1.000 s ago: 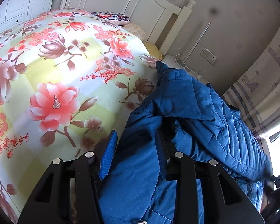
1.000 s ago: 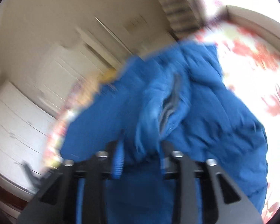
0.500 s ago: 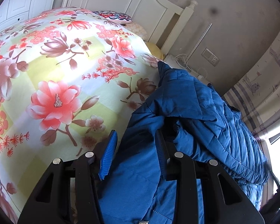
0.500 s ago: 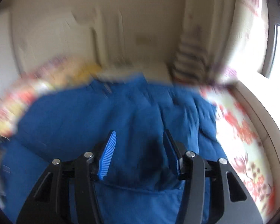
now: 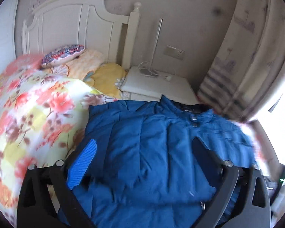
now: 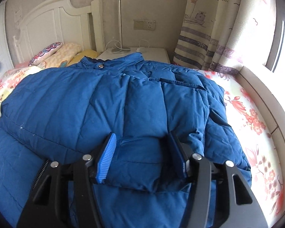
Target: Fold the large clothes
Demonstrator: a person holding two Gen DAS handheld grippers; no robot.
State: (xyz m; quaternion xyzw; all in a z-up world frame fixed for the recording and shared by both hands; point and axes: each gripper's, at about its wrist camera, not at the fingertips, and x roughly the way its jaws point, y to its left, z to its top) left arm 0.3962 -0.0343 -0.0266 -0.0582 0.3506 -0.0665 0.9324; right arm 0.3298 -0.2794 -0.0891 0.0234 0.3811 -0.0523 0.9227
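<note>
A blue quilted puffer jacket lies spread on a bed under a floral bedspread of pink and red flowers on yellow and white. Its collar, with metal snap buttons, points toward the white wooden headboard and the white bedside cabinet.

The left gripper hangs above the jacket with its jaws opening, already spread very wide. The blue ribbed pad on one finger sits over the jacket's edge next to the bedspread, and the other, dark finger stands over the fabric below the collar. The jacket's broad middle panel fills the gap between them, but neither pad presses on it and nothing is held.

The right gripper is low on the jacket with its jaws opening, about half apart. A folded, puffy section of the jacket, seemingly a sleeve laid across the body, lies directly between the two blue pads. The cloth bulges up close to both pads, though it looks loose rather than pinched.

A striped curtain with a boat print hangs beside the bright window.
</note>
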